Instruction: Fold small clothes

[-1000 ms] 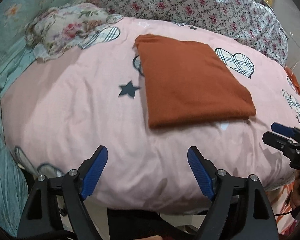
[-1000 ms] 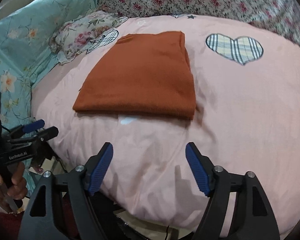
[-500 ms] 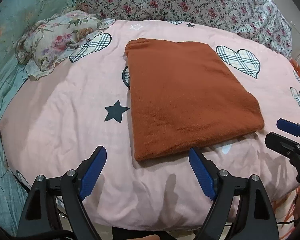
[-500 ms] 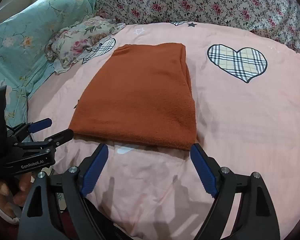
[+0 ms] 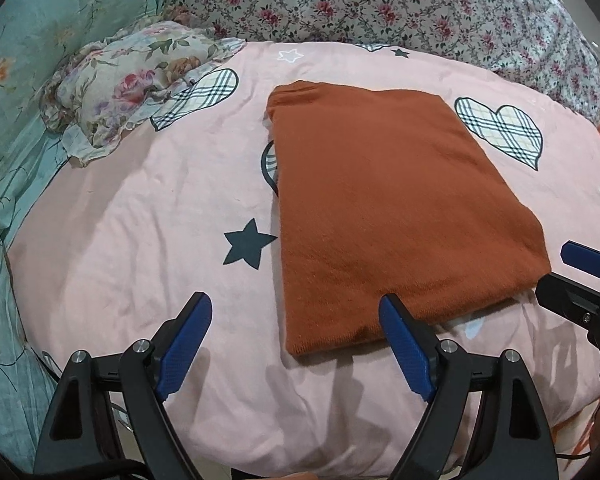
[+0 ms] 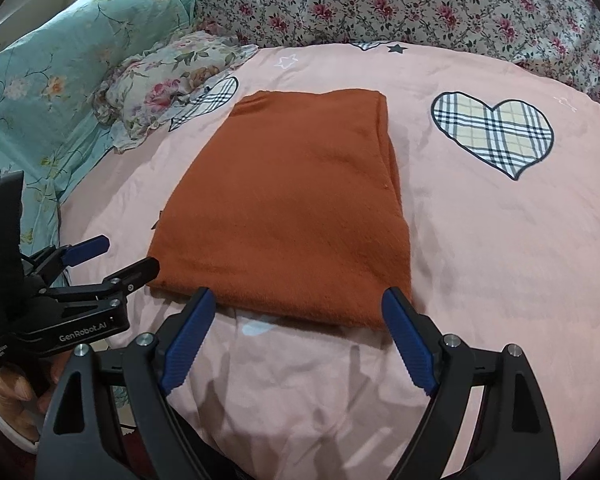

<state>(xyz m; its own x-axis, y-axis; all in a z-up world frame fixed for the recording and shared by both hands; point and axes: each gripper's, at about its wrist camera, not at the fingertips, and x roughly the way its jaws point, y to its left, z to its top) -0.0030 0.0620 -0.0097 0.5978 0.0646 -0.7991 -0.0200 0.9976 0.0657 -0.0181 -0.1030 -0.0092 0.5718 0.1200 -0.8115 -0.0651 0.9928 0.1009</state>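
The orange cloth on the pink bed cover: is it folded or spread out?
Folded. The orange cloth lies as a compact, thick rectangle with layered edges along its right side. How many layers, I cannot tell.

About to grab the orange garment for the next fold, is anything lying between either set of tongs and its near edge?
Nothing visible. The left tongs and right tongs are open at the folded orange garment's near edge, with only bare pink duvet between.
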